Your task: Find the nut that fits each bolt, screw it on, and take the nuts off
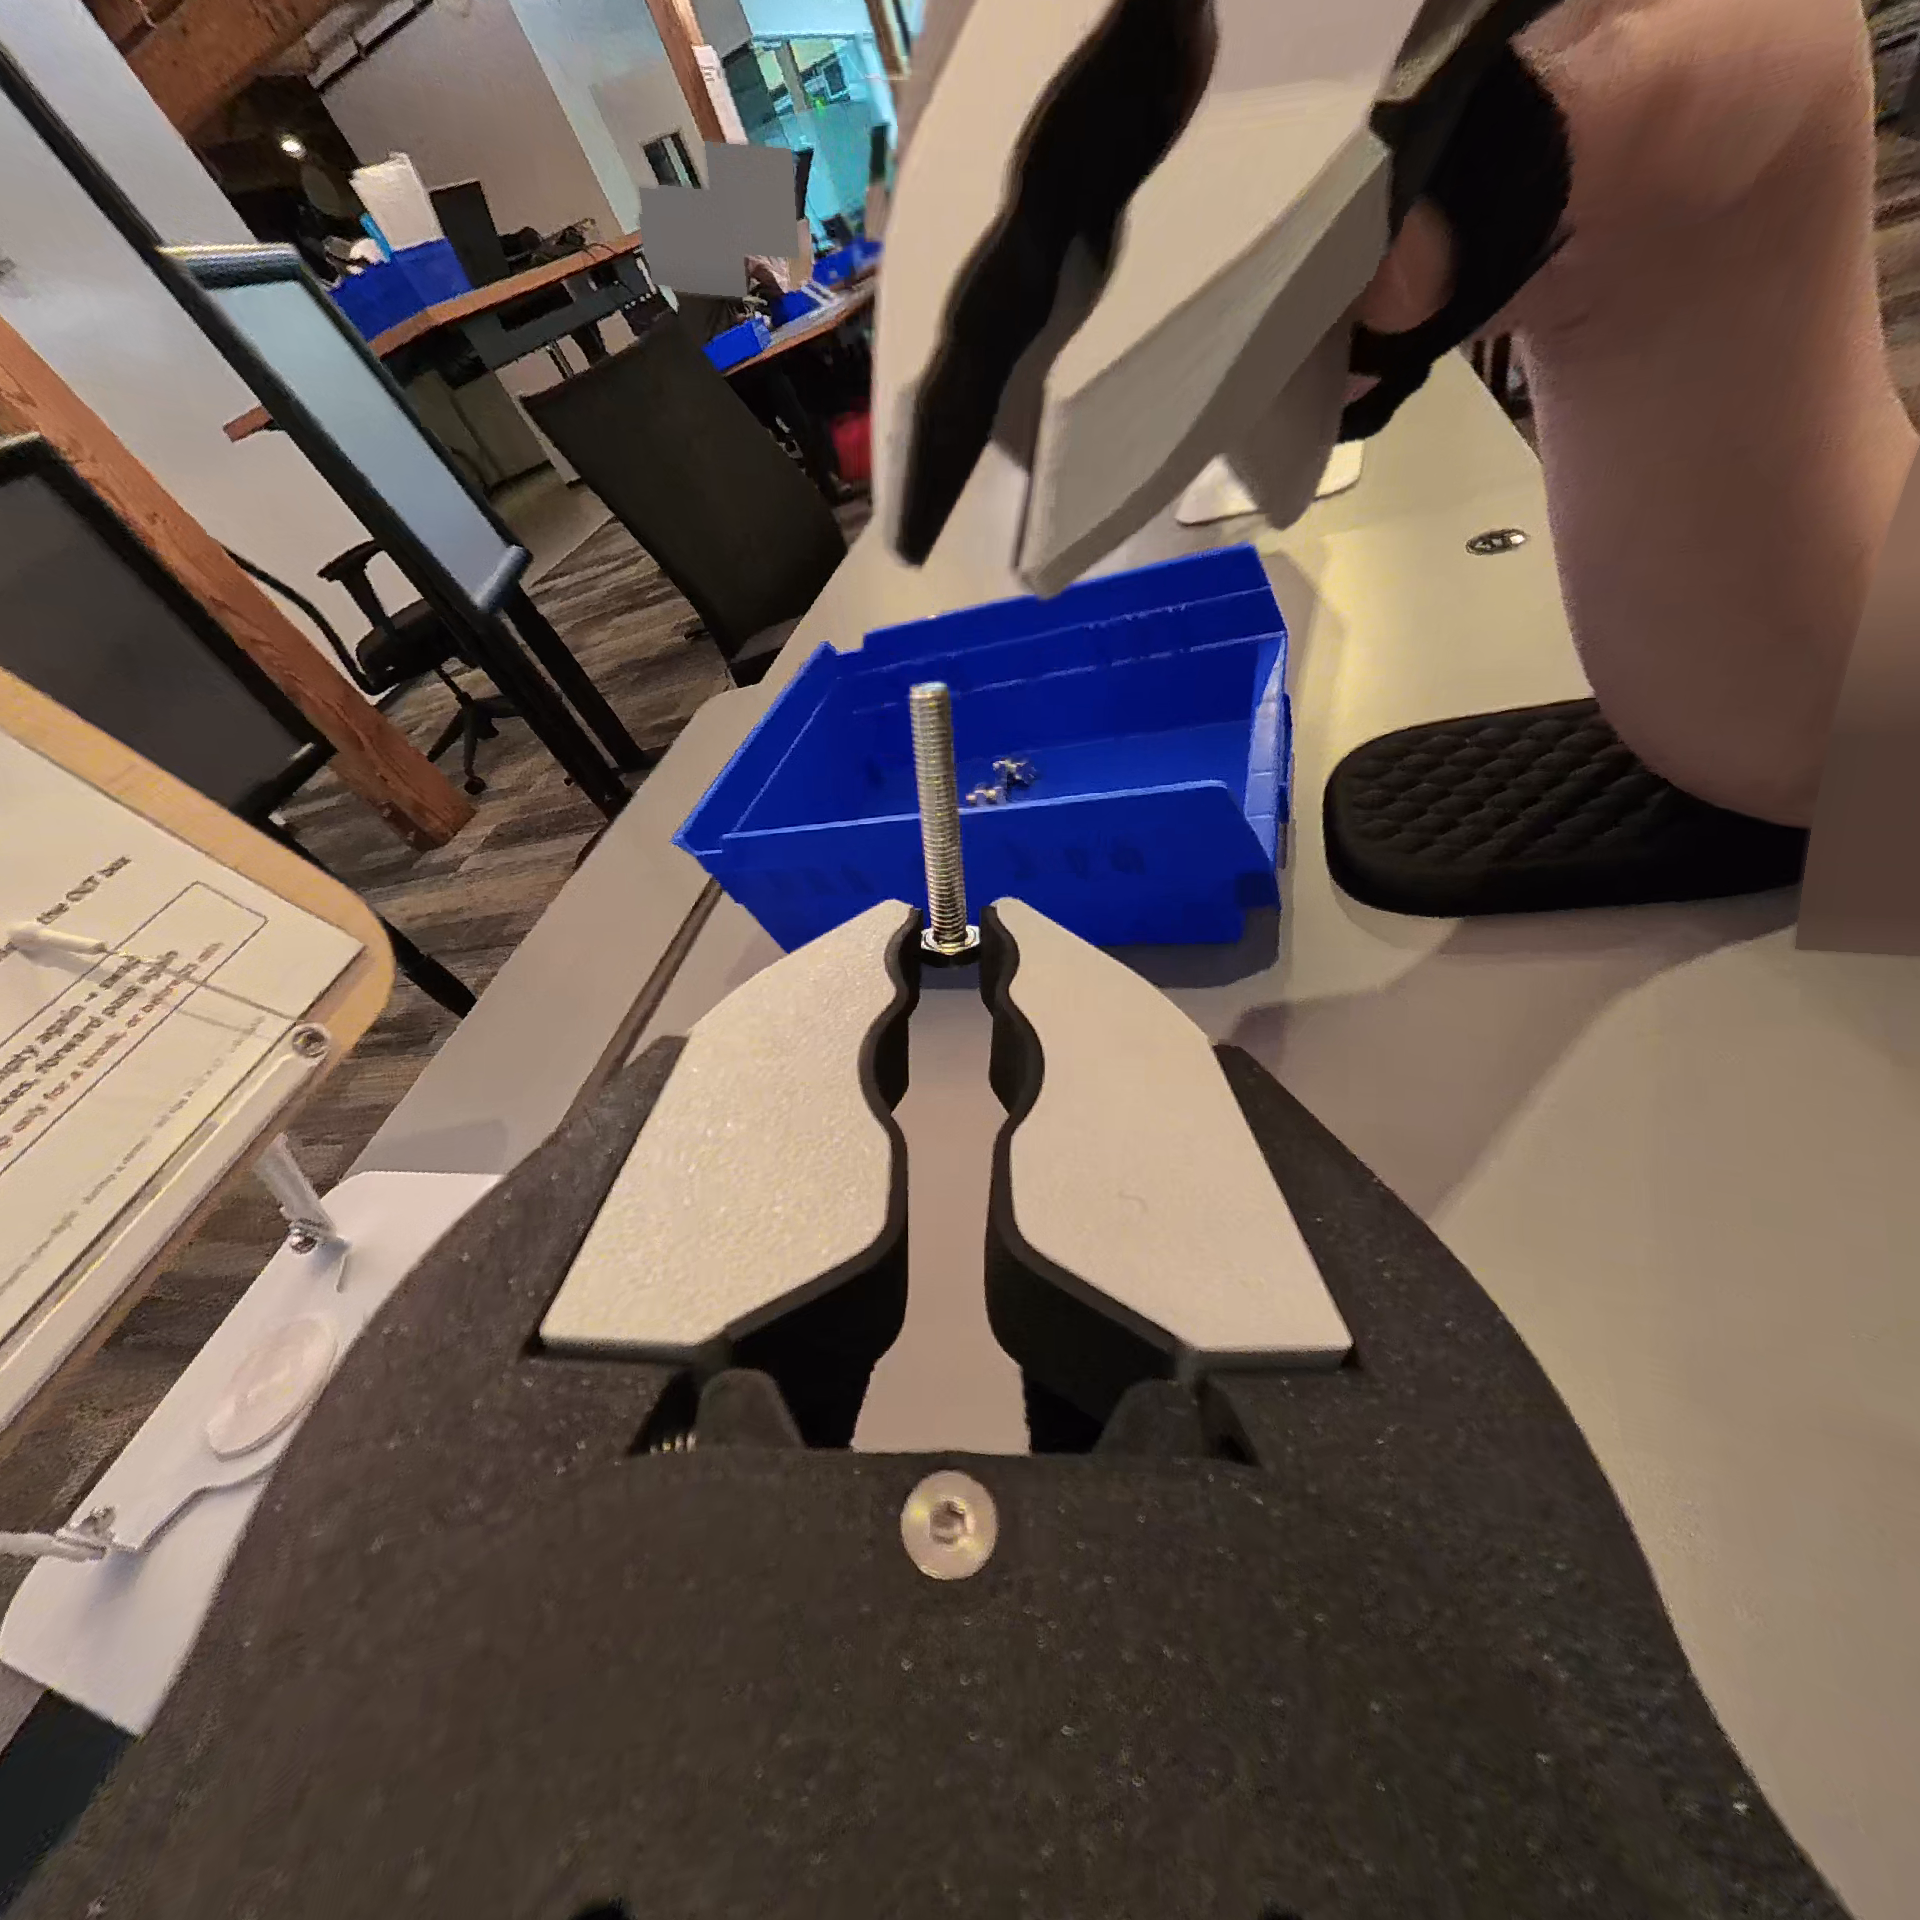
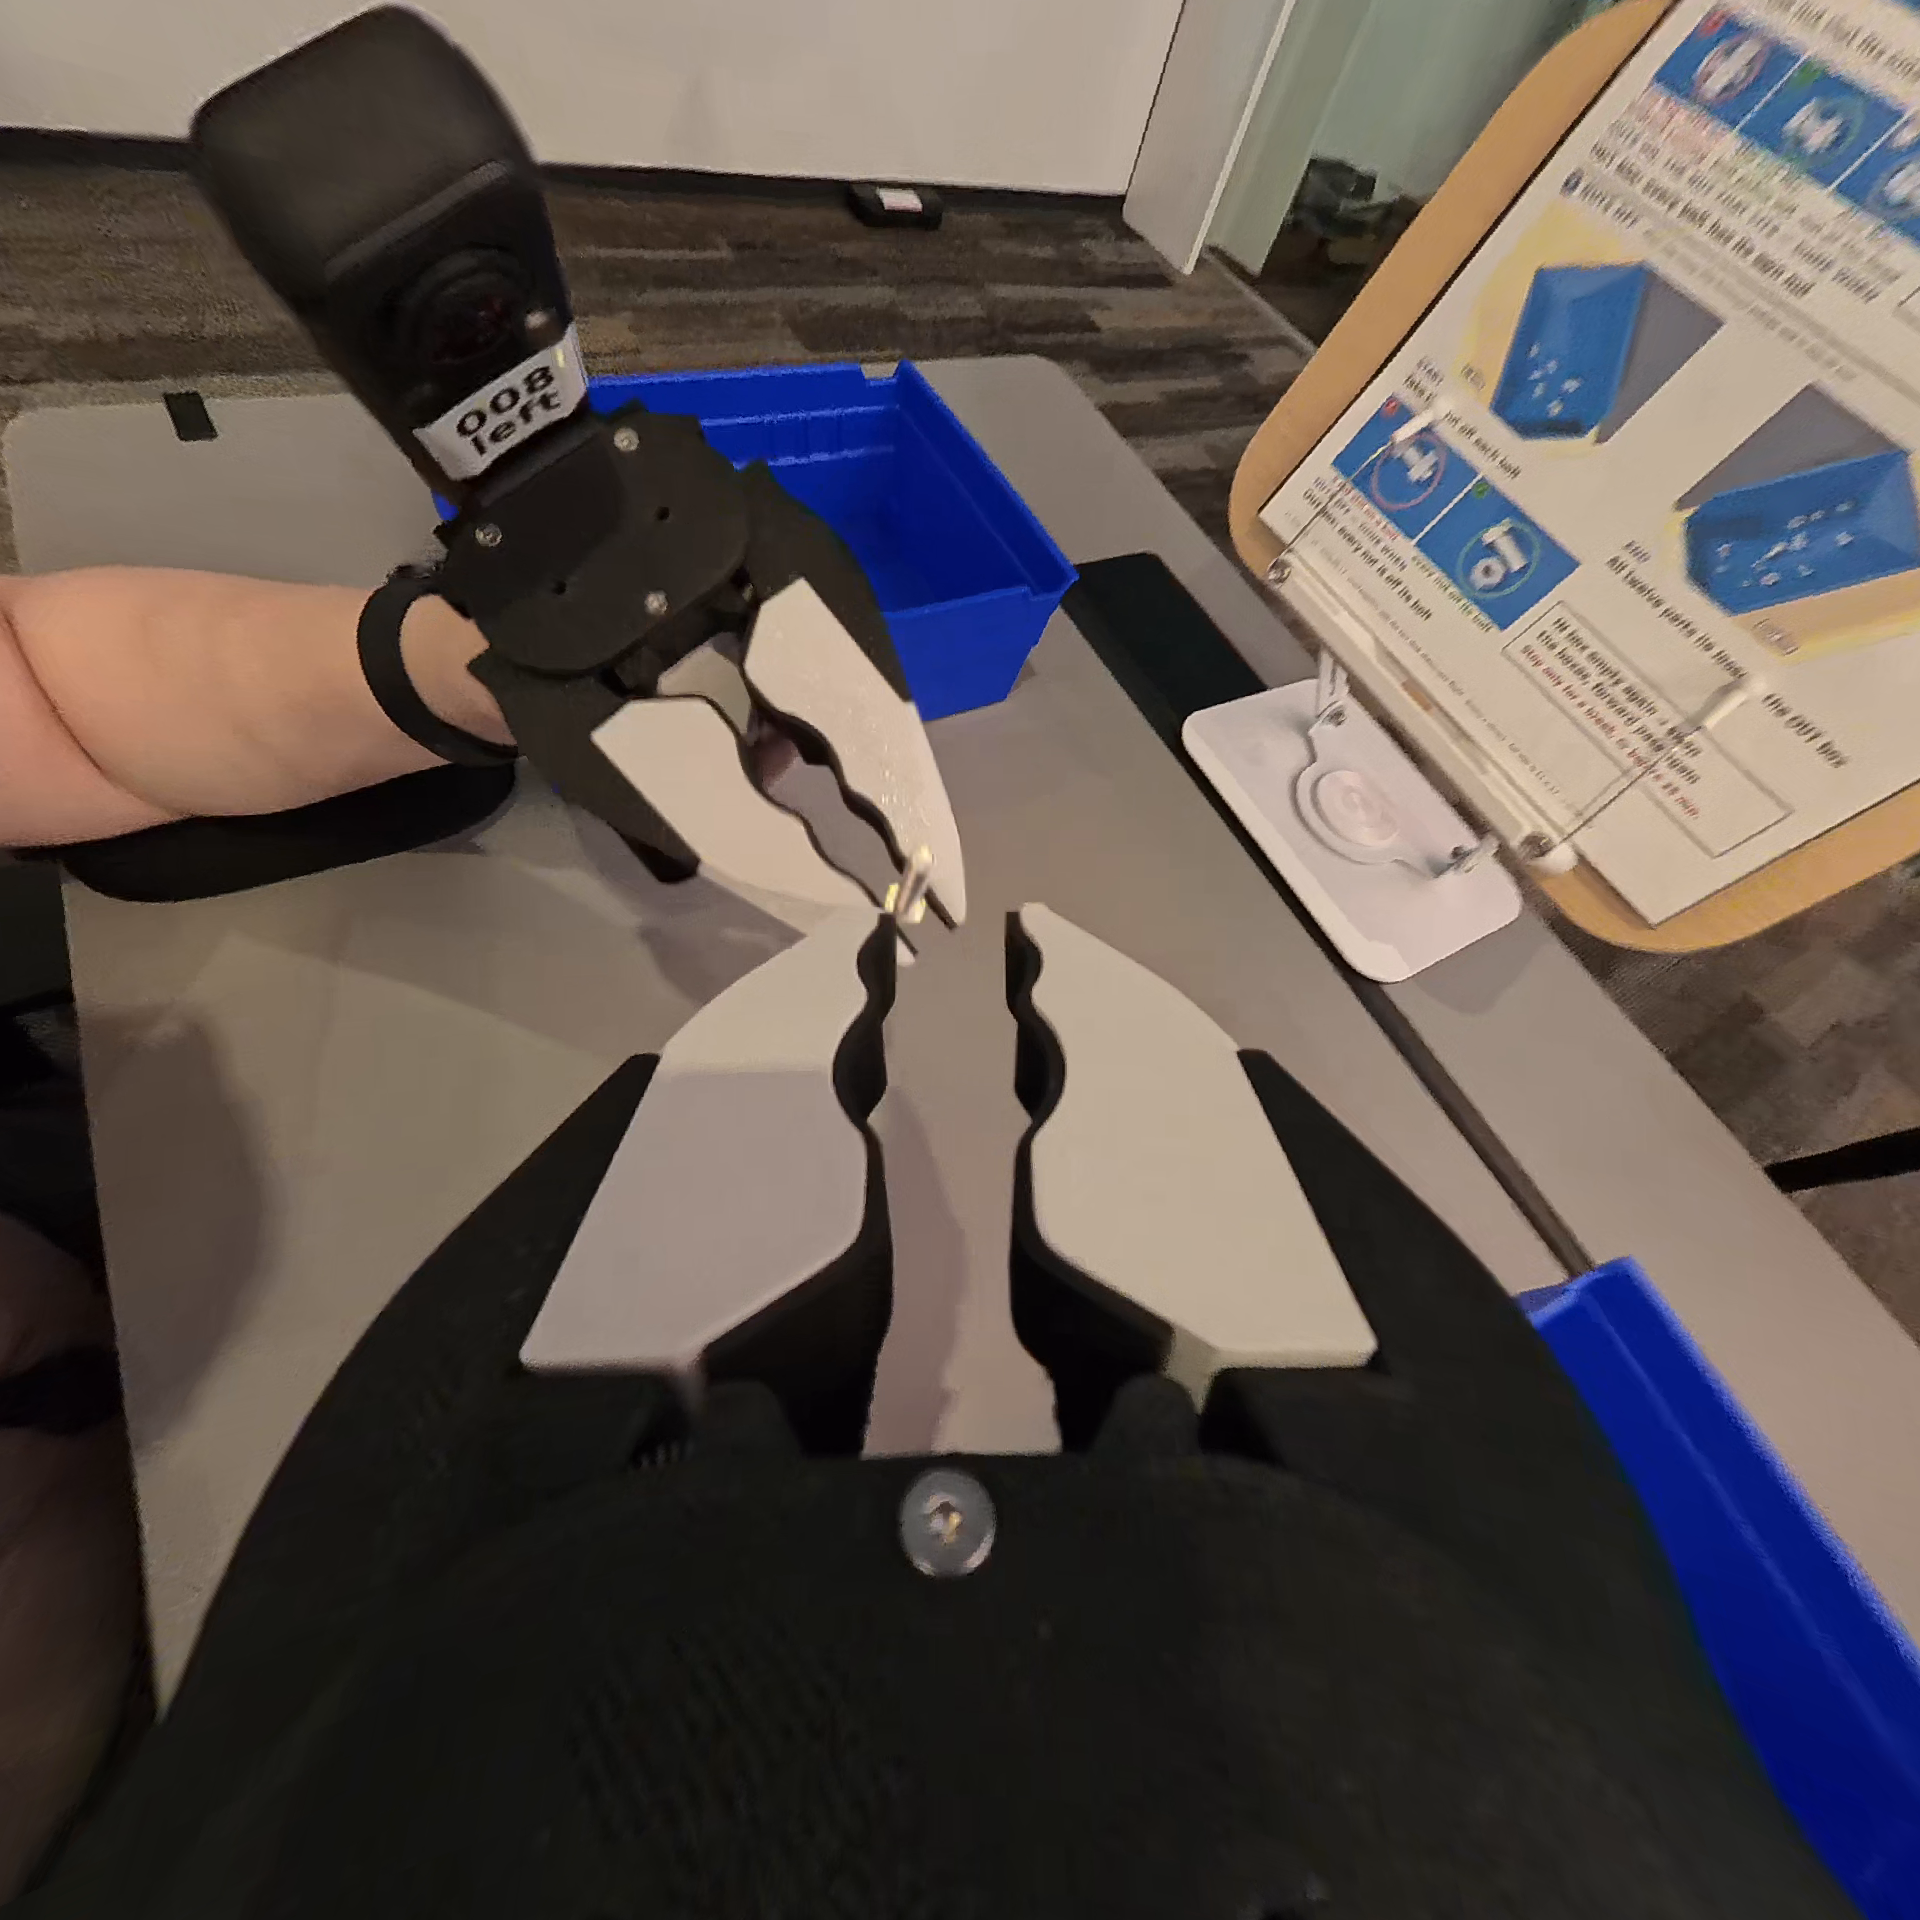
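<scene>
My left gripper (image 1: 948, 925) is shut on the base of a long silver bolt (image 1: 930, 800), which stands upright out of the fingertips. A hex piece (image 1: 948, 941) sits at the bolt's base; I cannot tell whether it is the head or a nut. My right gripper (image 2: 951, 920) is open and empty. In the left wrist view it hangs above and beyond the bolt (image 1: 977, 566). In the right wrist view the left gripper (image 2: 923, 902) holds the bolt (image 2: 914, 878) just ahead of my right fingertips. Several small nuts (image 1: 997, 779) lie in a blue bin (image 1: 1039, 862).
A second blue bin (image 2: 1714, 1507) is at the near right and another blue bin (image 2: 935, 540) stands behind the left gripper. An instruction board (image 2: 1610, 468) on a white stand (image 2: 1351, 831) is at the table's right edge. A black wrist pad (image 1: 1538, 810) lies under a person's arm. The grippers' ends are close to 6 cm from one another.
</scene>
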Motion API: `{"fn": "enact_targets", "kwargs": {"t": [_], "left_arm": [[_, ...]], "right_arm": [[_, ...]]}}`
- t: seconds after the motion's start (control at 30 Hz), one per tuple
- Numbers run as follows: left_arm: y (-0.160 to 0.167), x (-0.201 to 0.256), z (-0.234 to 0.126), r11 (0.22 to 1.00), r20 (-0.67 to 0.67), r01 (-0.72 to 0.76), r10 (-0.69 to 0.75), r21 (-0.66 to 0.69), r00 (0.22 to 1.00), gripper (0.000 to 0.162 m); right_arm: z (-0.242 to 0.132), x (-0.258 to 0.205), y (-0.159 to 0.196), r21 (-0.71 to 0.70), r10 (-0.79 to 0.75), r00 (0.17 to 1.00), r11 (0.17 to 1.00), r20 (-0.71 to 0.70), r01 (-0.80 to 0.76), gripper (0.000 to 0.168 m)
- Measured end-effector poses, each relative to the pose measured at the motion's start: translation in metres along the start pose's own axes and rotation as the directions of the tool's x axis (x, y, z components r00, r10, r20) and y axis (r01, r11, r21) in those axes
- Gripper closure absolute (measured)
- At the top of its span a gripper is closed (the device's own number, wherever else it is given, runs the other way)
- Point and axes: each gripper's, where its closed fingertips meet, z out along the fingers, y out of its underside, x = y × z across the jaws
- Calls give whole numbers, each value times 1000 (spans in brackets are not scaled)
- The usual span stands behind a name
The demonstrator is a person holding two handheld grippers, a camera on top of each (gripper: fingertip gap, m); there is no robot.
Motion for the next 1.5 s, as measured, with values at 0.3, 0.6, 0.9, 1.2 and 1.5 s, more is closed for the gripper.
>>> {"fn": "enact_targets", "kwargs": {"t": [0.3,0.6,0.9,1.2,1.5], "left_arm": [[-24,-81,-86,992,224,88,-106,85,969,152],[-35,-117,-161,981,311,129,-170,146,935,152],[-32,-111,-147,988,280,115,-140,104,950,152],[-29,-111,-144,989,275,119,-138,83,951,152],[-25,-108,-136,991,259,122,-133,59,957,152]], "right_arm": [[38,-31,45,37,-313,885,946,345,321,141],[133,-50,170,-415,-315,784,710,535,569,145],[150,-50,183,-500,-206,811,696,548,515,148],[157,-49,196,-539,-200,810,656,551,529,153],[158,-51,199,-547,-156,817,671,555,500,157]]}}
